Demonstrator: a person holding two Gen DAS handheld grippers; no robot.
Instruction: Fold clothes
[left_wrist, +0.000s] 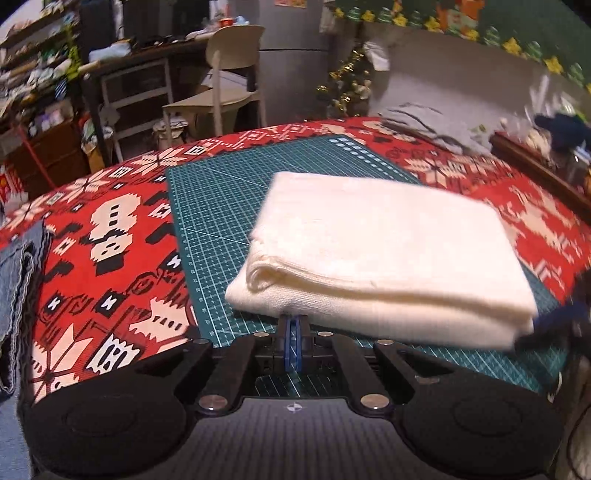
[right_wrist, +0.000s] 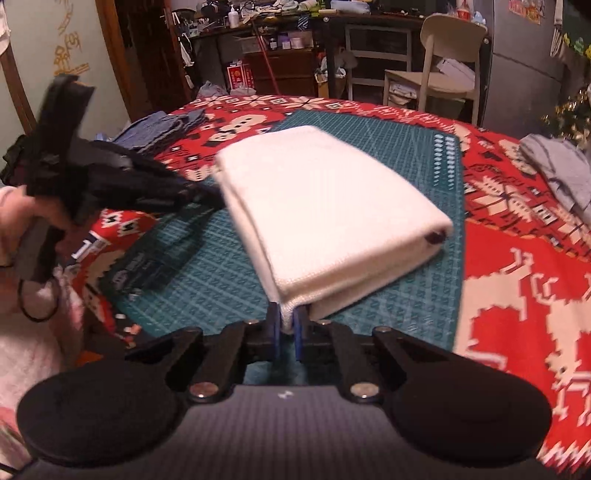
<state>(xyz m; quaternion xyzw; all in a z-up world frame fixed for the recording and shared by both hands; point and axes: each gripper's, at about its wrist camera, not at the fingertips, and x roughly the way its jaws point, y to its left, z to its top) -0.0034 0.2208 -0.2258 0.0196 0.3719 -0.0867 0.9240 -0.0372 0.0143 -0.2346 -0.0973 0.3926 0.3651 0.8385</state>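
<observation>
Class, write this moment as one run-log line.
stage: fold almost done | cream garment: folded on green mat | left gripper: shut on edge | right gripper: shut on corner

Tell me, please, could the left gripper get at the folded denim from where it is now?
Probably yes. The left gripper, shut at the edge of the folded cream garment, has only bare red patterned tablecloth between it and the folded denim on its left; it would have to open first.
</observation>
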